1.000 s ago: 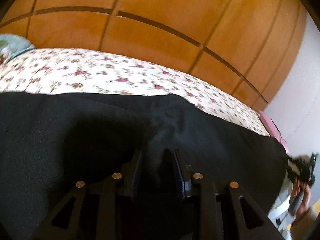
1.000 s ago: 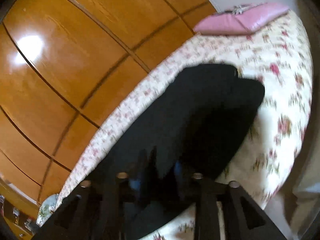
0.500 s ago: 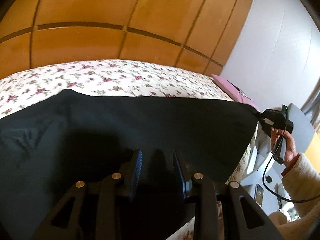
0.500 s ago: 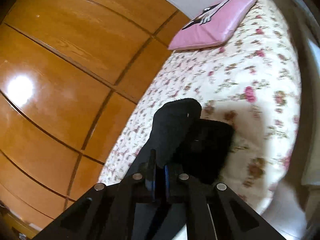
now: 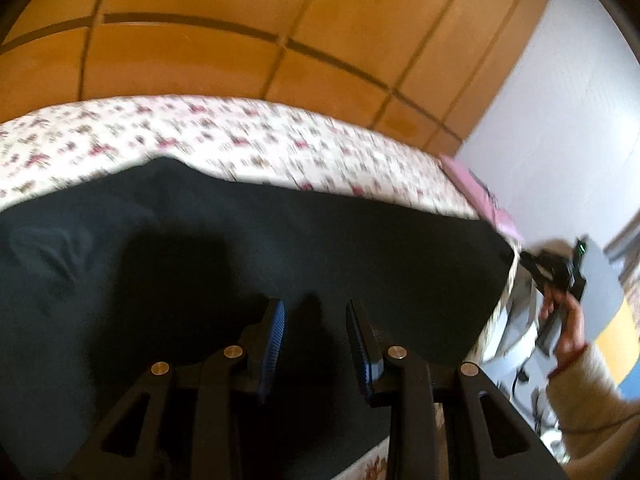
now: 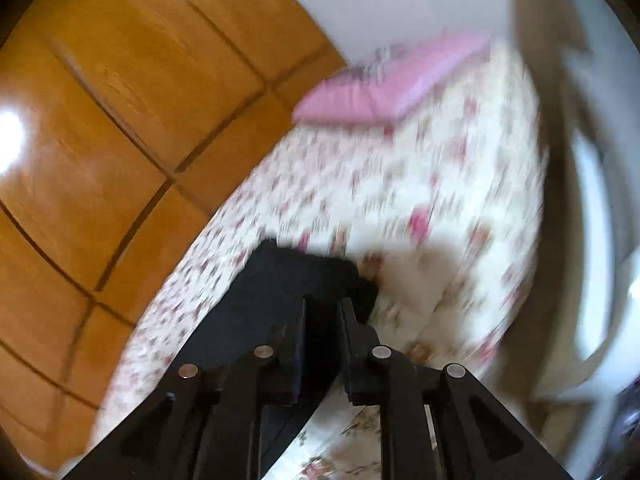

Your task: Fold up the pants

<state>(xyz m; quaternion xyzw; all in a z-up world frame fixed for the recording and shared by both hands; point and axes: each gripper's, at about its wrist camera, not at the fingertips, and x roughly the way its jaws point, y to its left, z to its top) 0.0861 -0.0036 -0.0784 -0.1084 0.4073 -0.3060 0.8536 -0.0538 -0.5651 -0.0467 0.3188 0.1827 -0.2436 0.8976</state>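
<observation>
The black pants point(image 5: 280, 264) lie spread across the floral bedsheet point(image 5: 224, 140). My left gripper point(image 5: 316, 312) is open, its blue-padded fingers apart over the black cloth near its front edge. My right gripper point(image 6: 322, 306) is shut on the end of the pants point(image 6: 280, 280), holding the cloth between its fingers just above the sheet point(image 6: 420, 200). In the left wrist view the right gripper point(image 5: 520, 258) shows at the pants' far right end, held by a hand.
A wooden panelled wardrobe point(image 5: 240, 40) stands behind the bed. A pink pillow point(image 6: 392, 84) lies at the head of the bed by the white wall. A grey chair point(image 5: 600, 280) stands off the bed's right side.
The right gripper has moved with the pants' end gripped in it; its jaws look slightly wider. The left view swung a little; both views are blurred by motion.
</observation>
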